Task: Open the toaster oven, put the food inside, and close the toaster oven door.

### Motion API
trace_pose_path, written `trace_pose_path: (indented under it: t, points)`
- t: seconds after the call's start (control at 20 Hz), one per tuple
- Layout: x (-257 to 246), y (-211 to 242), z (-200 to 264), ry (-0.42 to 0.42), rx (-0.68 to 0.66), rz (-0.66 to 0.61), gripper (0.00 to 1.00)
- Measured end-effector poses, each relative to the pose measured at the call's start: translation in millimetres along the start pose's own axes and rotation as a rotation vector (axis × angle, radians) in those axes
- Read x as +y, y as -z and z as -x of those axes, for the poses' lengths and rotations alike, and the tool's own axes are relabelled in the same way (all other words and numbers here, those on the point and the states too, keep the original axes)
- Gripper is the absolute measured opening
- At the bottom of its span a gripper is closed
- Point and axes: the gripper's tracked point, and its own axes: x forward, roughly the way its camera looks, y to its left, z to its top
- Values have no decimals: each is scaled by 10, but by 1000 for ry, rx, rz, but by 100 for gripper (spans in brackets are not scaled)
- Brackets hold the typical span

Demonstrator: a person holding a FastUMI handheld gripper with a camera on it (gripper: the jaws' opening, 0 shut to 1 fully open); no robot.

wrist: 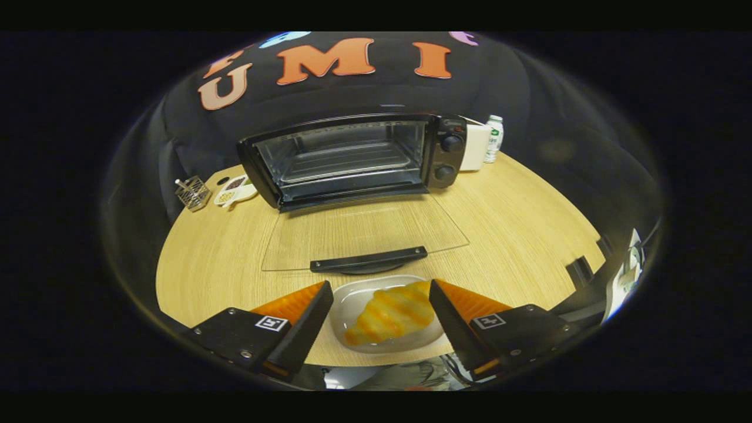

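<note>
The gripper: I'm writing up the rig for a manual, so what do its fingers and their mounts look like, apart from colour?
The gripper has two wedge-shaped fingers with ribbed outer faces, tapering toward the tips. Each sits on a dark, flat block fastened with small screws, and each block carries a small square black-and-white marker near the finger's base.
</note>
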Motion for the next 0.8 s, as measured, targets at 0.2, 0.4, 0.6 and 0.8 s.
trace_pose_path:
  t: [0.2, 0.4, 0.6, 0.8]
  points:
    - [5, 275, 46, 45, 24, -74, 98]
    - [-5, 495, -13, 89, 52, -125, 98]
    - [24, 639, -103, 101, 84, -137, 98]
    - [-13, 753, -181, 142, 105, -141, 99]
